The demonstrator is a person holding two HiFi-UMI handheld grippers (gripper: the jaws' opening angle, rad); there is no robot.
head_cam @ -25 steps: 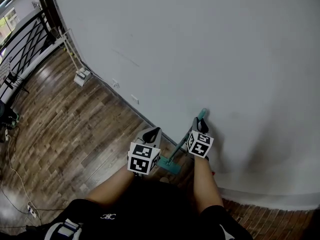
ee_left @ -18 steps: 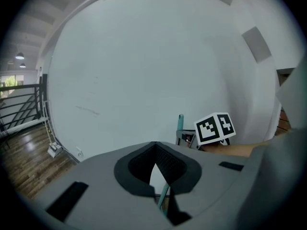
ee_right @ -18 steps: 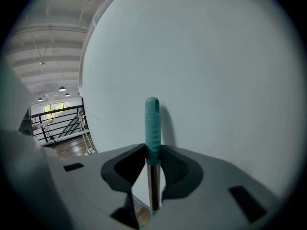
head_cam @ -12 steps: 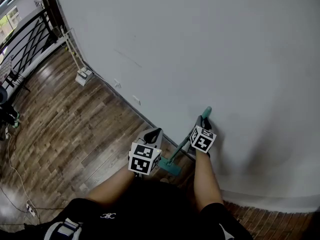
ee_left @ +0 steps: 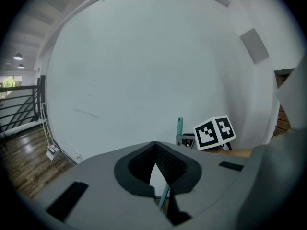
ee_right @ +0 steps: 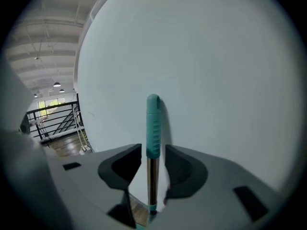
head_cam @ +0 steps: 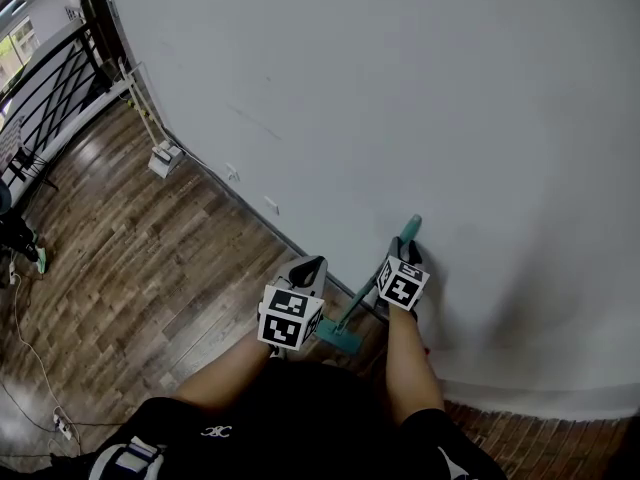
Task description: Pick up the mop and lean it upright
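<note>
My right tool stands wide, its jaws having just been opening. The mop handle rises between them with a sliver of gap on either side, so the pads do not press on it. The handle's long axis runs nearly upright, dead ahead of this tool, and its teal grip appears to rest against the white wall. In the head view the mop slants from its mop head on the wooden floor at the wall's foot up to that grip. My left tool is narrow, jaw tips together on nothing, and sits just beside the lower pole on its left. The right is plainly the nearer one. I judge I must draw it straight back from the wall, since any sideways drift would knock the handle.
</note>
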